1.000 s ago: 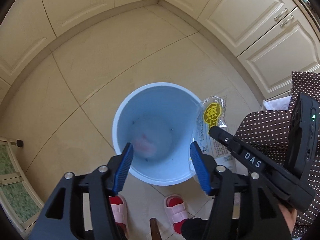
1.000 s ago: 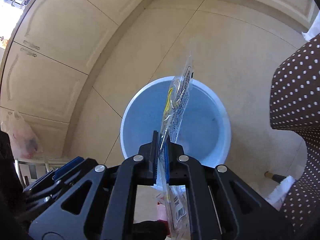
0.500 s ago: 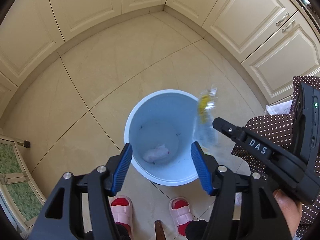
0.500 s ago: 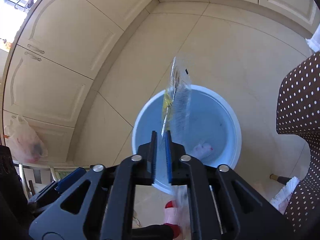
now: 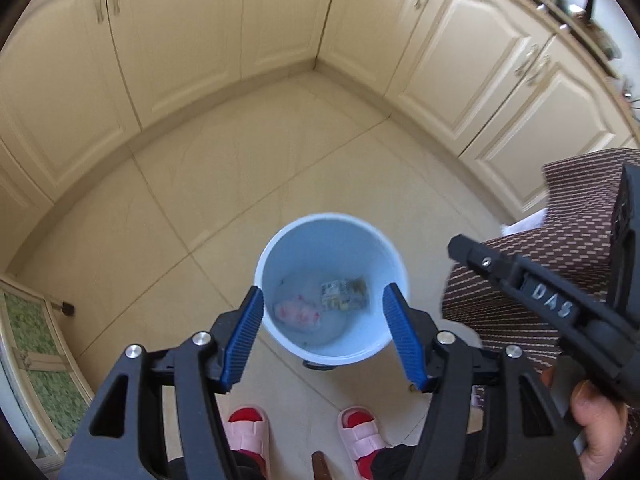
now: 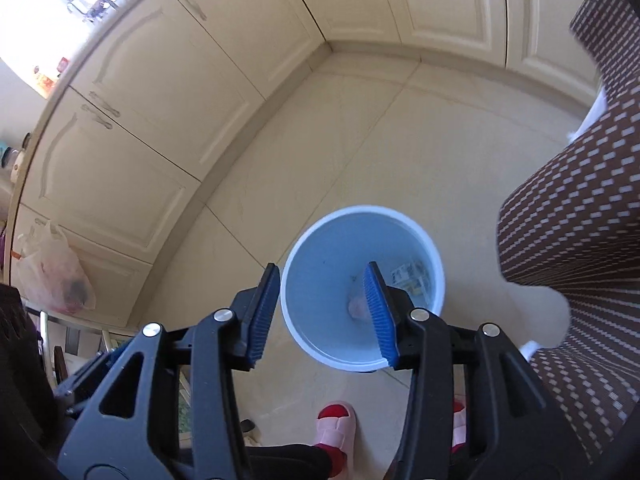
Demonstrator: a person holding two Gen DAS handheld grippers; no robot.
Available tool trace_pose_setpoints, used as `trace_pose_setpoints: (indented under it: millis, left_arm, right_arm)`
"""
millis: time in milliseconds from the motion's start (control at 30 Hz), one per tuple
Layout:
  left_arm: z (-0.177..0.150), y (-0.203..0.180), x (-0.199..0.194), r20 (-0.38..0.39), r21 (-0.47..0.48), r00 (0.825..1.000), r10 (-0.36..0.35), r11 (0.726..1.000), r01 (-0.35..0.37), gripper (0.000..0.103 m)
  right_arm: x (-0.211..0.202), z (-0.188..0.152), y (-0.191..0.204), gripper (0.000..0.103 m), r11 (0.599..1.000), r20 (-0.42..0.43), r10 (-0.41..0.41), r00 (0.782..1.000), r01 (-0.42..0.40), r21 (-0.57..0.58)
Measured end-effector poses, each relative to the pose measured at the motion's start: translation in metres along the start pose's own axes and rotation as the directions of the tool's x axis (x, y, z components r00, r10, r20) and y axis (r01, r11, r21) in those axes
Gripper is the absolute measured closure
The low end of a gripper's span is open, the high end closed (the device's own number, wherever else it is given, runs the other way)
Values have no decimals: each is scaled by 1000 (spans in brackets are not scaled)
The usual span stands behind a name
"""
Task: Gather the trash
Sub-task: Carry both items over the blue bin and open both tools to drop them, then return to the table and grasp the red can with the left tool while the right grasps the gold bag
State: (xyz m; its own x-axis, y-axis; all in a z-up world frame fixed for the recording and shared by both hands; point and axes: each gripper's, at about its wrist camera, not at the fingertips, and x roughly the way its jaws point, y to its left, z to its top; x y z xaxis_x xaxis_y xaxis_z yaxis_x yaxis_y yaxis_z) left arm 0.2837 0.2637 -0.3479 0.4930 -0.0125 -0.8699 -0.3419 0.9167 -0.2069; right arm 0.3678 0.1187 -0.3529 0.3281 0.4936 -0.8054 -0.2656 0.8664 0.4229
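A pale blue bin (image 5: 280, 248) stands on the tiled floor below both grippers, and the right wrist view shows the bin (image 6: 316, 240) too. On its bottom lie a clear plastic wrapper (image 5: 343, 294) with yellow print and a pink crumpled piece (image 5: 298, 312). The right wrist view shows the wrapper (image 6: 412, 276) and the pink piece (image 6: 357, 305) as well. My left gripper (image 5: 323, 308) hangs open high above the bin, nothing between its blue pads. My right gripper (image 6: 320, 286) is opening, its jaws empty, and shows from the side (image 5: 464, 246) in the left wrist view.
Cream cabinet doors (image 5: 200, 40) line the walls around the floor corner. A person's pink slippers (image 5: 246, 428) stand just behind the bin. A brown dotted cloth (image 6: 580, 240) hangs at the right. A plastic bag (image 6: 52, 276) hangs at the left cabinets.
The right gripper let go of the clear wrapper, which dropped into the bin. Both grippers rose, so the bin looks smaller and farther below.
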Motion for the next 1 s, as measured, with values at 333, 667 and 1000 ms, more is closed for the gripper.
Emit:
trace_pose_setpoints:
  millis: [333, 667, 1000]
  left_arm:
    - [-19, -49, -127, 215, 100, 975, -47, 995, 26, 37]
    - [-49, -136, -240, 376, 263, 909, -182, 961, 84, 28]
    - [-84, -238, -289, 390, 461, 859, -332, 878, 130, 22]
  right_arm:
    - [-155, -19, 19, 57, 995, 309, 27, 951, 5, -103]
    - [-326, -50, -10, 44, 985, 602, -21, 798, 119, -124]
    - [-452, -94, -78, 31, 953, 733, -220, 643, 303, 21]
